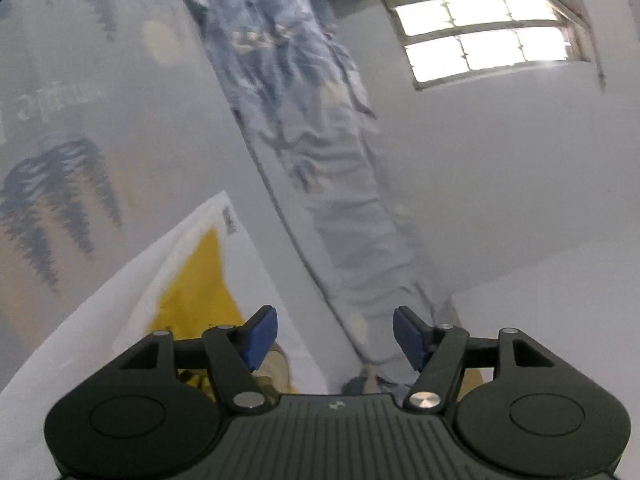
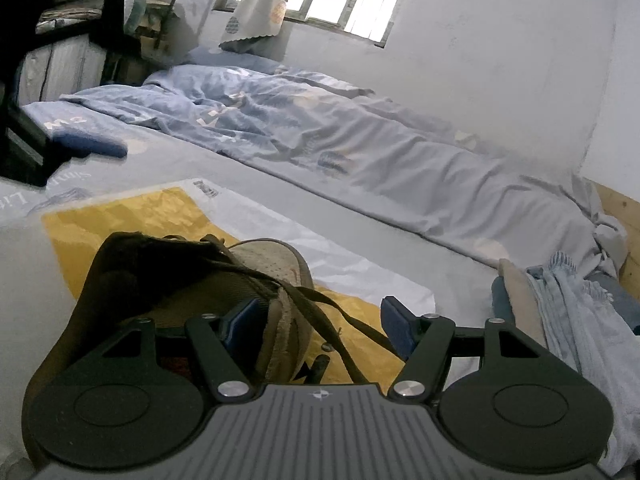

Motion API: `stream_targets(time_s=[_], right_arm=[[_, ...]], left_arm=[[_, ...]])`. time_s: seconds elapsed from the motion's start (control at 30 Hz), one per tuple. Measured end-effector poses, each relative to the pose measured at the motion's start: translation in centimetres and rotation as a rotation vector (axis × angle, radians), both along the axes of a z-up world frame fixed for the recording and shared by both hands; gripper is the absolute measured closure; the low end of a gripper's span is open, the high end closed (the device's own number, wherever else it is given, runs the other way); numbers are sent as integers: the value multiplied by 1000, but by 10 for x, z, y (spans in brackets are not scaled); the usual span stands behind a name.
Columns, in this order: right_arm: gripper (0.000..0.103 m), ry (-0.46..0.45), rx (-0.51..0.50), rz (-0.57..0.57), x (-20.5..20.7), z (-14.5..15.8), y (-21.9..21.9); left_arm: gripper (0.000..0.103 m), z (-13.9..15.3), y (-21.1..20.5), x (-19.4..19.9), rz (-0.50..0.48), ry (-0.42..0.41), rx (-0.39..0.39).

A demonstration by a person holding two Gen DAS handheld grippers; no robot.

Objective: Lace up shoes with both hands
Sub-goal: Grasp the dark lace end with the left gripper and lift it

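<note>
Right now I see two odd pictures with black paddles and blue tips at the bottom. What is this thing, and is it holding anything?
Those are two hand-held tongs, one in each of a person's hands, each with a camera looking out along its blue-padded fingers. One picture is from the left tongs, which are open, empty and aimed over the bed towards the window. The other is from the right tongs, also open, one finger inside a brown shoe. The shoe sits on a yellow and white sheet on the bed, its dark lace trailing loose. Nothing is gripped.
</note>
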State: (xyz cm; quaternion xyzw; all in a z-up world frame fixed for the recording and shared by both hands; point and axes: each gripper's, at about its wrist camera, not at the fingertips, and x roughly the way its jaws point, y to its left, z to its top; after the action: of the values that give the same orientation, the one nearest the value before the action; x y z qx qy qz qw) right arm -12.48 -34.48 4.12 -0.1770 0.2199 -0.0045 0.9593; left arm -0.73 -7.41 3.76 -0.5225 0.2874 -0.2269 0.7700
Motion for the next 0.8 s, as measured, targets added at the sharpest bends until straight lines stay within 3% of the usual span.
stream_targets(time_s=[0.07,0.3,0.5,0.67,0.8], right_arm=[[35,0,1,-1,0,0,1],[36,-5,3,0,0,0,4],[36,0,13,1,0,-1,5],[36,6,24,-4,0,0,4],[36,13,35,-12,0,0,2]], left_arm=[[40,-1,-5,1,-29,15,-10],[42,-33,-28,6,-102,192,-64],[45,-52,-38,5,-96,243,-62],[73,-55,-43,11,-62,262,-35],[82,-56,-47,12,-32,263,-29]])
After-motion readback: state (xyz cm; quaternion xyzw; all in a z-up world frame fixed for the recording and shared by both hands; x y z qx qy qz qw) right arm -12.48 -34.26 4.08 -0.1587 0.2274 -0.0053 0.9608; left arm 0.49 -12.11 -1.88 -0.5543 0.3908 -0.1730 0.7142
